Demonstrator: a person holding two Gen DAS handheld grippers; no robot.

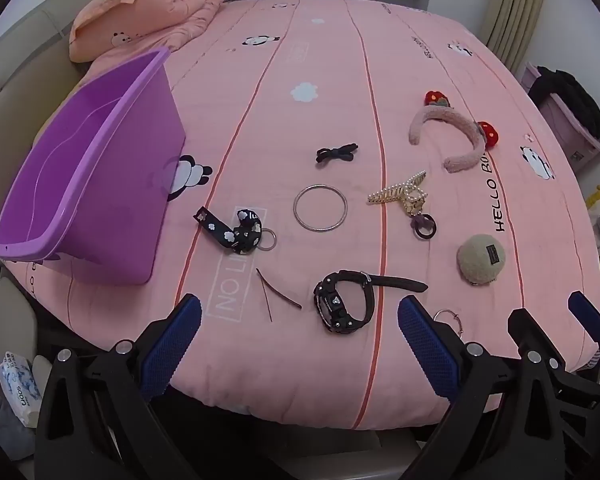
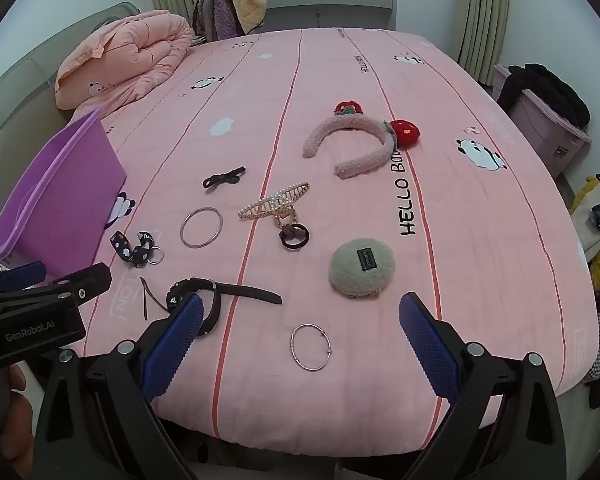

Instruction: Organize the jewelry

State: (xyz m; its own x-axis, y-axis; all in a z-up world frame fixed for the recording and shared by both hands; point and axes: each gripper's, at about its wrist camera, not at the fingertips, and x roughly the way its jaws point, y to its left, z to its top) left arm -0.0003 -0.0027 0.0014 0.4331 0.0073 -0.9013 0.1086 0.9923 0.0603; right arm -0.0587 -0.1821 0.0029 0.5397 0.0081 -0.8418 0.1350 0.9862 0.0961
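At the bottom of each frame, both tools hover over the near edge of the bed with jaws spread wide and nothing between them. The left gripper frames a black watch lying just ahead of its tips, with a thin brown hair pin to the left of it. The right gripper has a thin silver hoop between and just beyond its blue pads.

Further up the frame lie a larger silver bangle, a black floral keychain strap, a pearl claw clip touching a dark hair tie, a black bow, a round beige fluffy clip and a pink fluffy headband with red ornaments. The purple tub, empty as far as its inside shows, stands tilted at the left of the frame.

The hoop and pin are thin and lie flat on soft fabric, so the pads may slide over them or pinch the sheet instead. The watch strap trails out sideways and could snag or swing. The leaning tub might tip if pieces are dropped against its wall.

The pink sheet carries panda prints, stripes and lettering. A folded peach quilt sits upper left; curtains, a window and a lilac bin piled with dark clothes ring the bed.
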